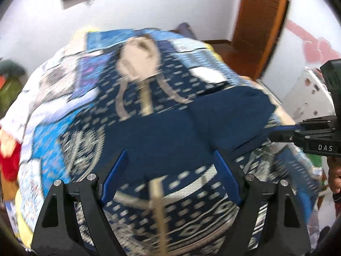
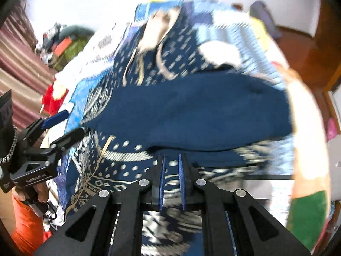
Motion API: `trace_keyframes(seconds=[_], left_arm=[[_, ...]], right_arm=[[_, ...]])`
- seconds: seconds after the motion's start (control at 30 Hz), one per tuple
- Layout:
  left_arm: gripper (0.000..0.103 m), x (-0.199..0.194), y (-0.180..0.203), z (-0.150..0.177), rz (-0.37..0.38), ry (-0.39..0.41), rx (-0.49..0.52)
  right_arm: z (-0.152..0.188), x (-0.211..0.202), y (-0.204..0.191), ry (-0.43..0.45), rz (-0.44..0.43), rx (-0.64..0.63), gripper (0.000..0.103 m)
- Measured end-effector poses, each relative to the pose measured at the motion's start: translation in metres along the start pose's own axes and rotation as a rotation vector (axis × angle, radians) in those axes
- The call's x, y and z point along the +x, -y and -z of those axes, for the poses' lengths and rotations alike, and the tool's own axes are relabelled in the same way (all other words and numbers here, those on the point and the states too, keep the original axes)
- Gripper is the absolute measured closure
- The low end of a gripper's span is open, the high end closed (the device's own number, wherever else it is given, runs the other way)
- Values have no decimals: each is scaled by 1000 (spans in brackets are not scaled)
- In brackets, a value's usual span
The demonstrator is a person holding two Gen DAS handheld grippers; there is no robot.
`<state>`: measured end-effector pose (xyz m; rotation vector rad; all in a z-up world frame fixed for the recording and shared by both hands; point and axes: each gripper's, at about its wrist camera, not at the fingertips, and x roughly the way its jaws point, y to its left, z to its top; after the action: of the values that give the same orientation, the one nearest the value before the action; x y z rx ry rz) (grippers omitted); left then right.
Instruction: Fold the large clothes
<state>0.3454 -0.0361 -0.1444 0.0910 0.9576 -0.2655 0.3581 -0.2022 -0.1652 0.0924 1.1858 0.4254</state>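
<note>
A dark blue patterned hooded garment (image 1: pixel 149 98) lies spread on the bed, with its beige-lined hood (image 1: pixel 138 57) at the far end. A plain navy part (image 1: pixel 181 132) is folded across its middle. My left gripper (image 1: pixel 170 152) hovers open over the garment's lower patterned half with nothing between its fingers. It also shows at the left of the right wrist view as the left gripper (image 2: pixel 74 121). My right gripper (image 2: pixel 171 156) is shut at the near edge of the navy fold (image 2: pixel 191 111). The right gripper (image 1: pixel 269 133) seems to pinch that edge. Both views are blurred.
A blue patchwork bedcover (image 1: pixel 42 132) lies under the garment. A wooden door (image 1: pixel 260 21) stands at the back right against a white wall. A heap of clothes (image 2: pixel 64 42) and a red item (image 1: pixel 8 162) sit left of the bed. A hand (image 2: pixel 40 192) holds the left gripper.
</note>
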Motion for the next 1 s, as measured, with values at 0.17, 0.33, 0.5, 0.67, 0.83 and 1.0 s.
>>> trace_keyframes(seconds=[0.17, 0.33, 0.5, 0.67, 0.83, 1.0], left_arm=[[21, 34, 62, -33, 95, -51, 104], [21, 86, 131, -52, 136, -145, 223], [21, 122, 175, -63, 215, -198, 254], [64, 147, 196, -64, 122, -194, 302], [84, 124, 176, -75, 145, -116, 230], [85, 66, 133, -92, 142, 29, 141]], right_arm=[[6, -40, 60, 104, 72, 118, 95], [23, -60, 127, 131, 185, 211, 95], [45, -58, 175, 96, 204, 295, 95], [59, -45, 192, 65, 192, 338, 95], [58, -34, 184, 40, 196, 293, 95], [41, -26, 156, 49, 214, 205, 95]])
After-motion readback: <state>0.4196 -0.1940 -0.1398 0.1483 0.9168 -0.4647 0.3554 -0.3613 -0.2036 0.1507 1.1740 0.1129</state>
